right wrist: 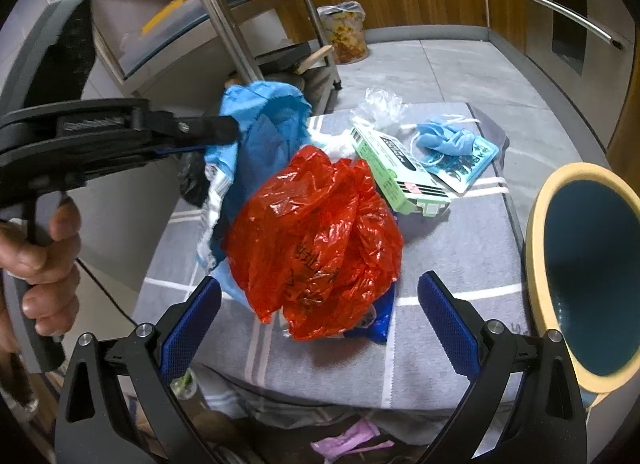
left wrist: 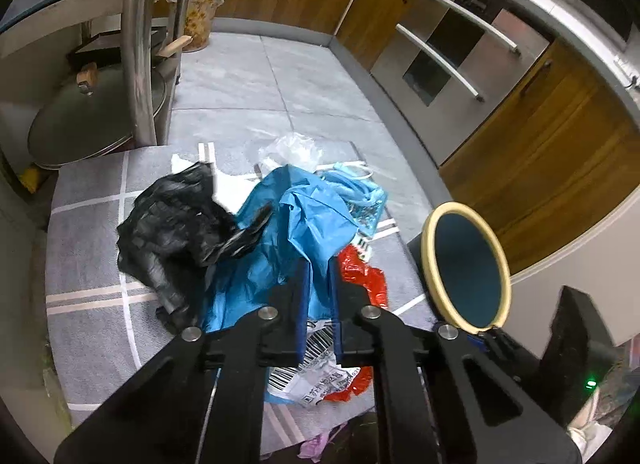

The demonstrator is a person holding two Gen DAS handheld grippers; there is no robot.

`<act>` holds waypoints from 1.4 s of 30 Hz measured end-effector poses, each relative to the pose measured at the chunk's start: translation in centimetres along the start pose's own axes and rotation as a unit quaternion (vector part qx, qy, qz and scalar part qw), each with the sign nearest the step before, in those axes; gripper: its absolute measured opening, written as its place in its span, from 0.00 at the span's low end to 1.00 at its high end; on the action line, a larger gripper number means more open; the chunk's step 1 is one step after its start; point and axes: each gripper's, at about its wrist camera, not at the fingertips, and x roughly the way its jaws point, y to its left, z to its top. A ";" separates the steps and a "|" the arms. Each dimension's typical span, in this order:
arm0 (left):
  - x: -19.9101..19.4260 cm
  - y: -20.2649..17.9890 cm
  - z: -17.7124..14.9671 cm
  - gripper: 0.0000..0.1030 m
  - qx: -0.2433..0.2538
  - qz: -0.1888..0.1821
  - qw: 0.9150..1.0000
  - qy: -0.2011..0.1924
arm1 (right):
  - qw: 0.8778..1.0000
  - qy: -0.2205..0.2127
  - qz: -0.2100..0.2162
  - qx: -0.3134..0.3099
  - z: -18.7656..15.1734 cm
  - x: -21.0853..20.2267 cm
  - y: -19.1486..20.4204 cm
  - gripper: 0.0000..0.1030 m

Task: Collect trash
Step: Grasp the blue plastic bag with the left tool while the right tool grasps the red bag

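A round bin [right wrist: 588, 276] with a cream rim and dark teal inside stands at the mat's 3 o'clock edge; its bottom is out of sight. At 12 o'clock, far off, a patterned basket [left wrist: 198, 16] wears a clear liner. The trash lies on a grey striped mat [right wrist: 460, 248]: a crinkly red bag [right wrist: 316, 240], a glossy black bag [left wrist: 172, 232], a green carton [right wrist: 394, 170], and a face mask [right wrist: 444, 140] on a blue packet. The left hand-held gripper [left wrist: 320, 296] is pressed together, pinching the thin blue plastic sheet [left wrist: 288, 232]. The right hand-held gripper [right wrist: 320, 328] is spread wide around the red bag without touching it. A barcoded wrapper [left wrist: 304, 364] lies partly covered.
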 end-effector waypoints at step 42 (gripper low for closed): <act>-4.9 0.1 0.6 0.08 -0.010 -0.057 0.994 -0.091 | 0.990 -0.069 0.096 0.073 1.5 -3.0 -2.4 0.15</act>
